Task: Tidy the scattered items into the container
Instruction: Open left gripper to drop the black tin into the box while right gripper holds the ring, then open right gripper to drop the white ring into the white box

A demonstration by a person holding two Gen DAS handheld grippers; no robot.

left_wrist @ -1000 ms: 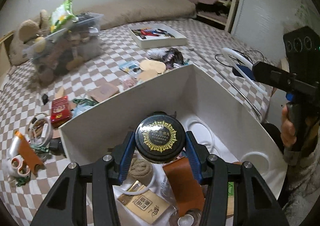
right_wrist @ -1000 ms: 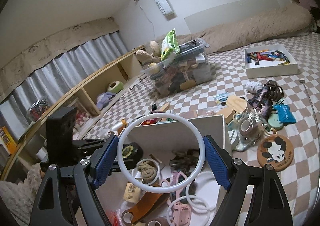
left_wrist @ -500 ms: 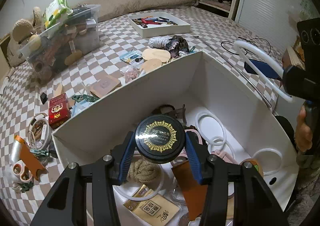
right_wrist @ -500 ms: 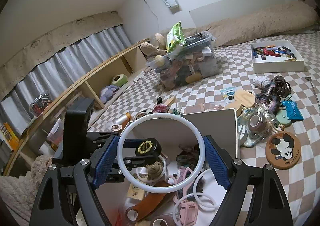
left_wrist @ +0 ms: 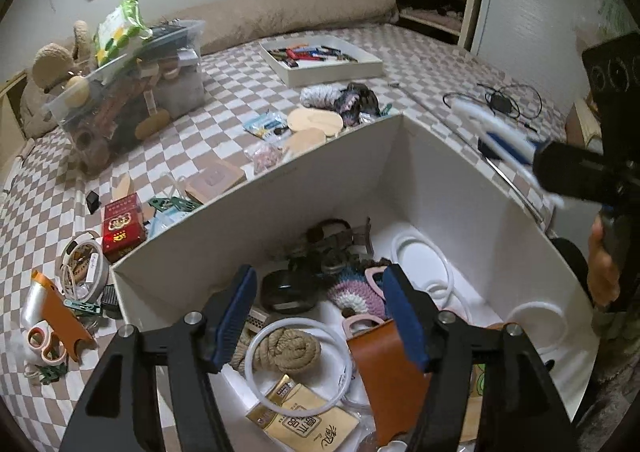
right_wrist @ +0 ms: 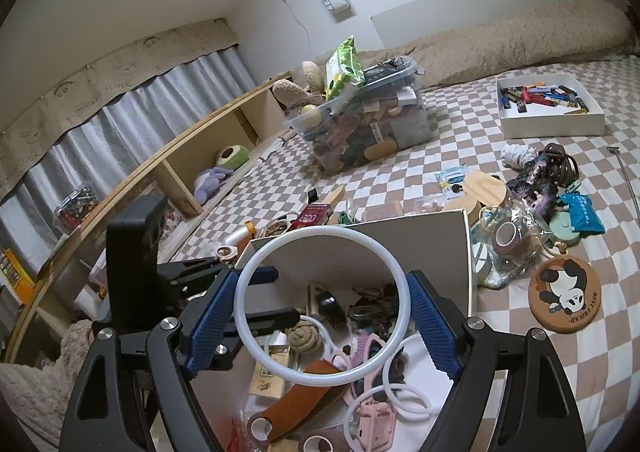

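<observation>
The white box (left_wrist: 360, 164) stands on the checkered bed and holds several items. My left gripper (left_wrist: 320, 316) is open and empty above its near end. The black round tin (left_wrist: 286, 290) lies on its side in the box below the fingers, also in the right wrist view (right_wrist: 332, 306). My right gripper (right_wrist: 322, 312) is shut on a large white ring (right_wrist: 256, 340) and holds it over the box; in the left wrist view the ring (left_wrist: 500, 128) shows at the right, above the box's rim.
Scattered on the bed: a red packet (left_wrist: 122, 222), tape roll (left_wrist: 84, 268), orange piece (left_wrist: 66, 316), wooden discs (left_wrist: 316, 120), panda coaster (right_wrist: 564, 294), blue pouch (right_wrist: 582, 212). A clear bin (left_wrist: 132, 92) and a white tray (left_wrist: 320, 60) stand farther back.
My left gripper has opened and let go of the black tin, which now lies in the box. The right gripper still holds the white ring over the box.
</observation>
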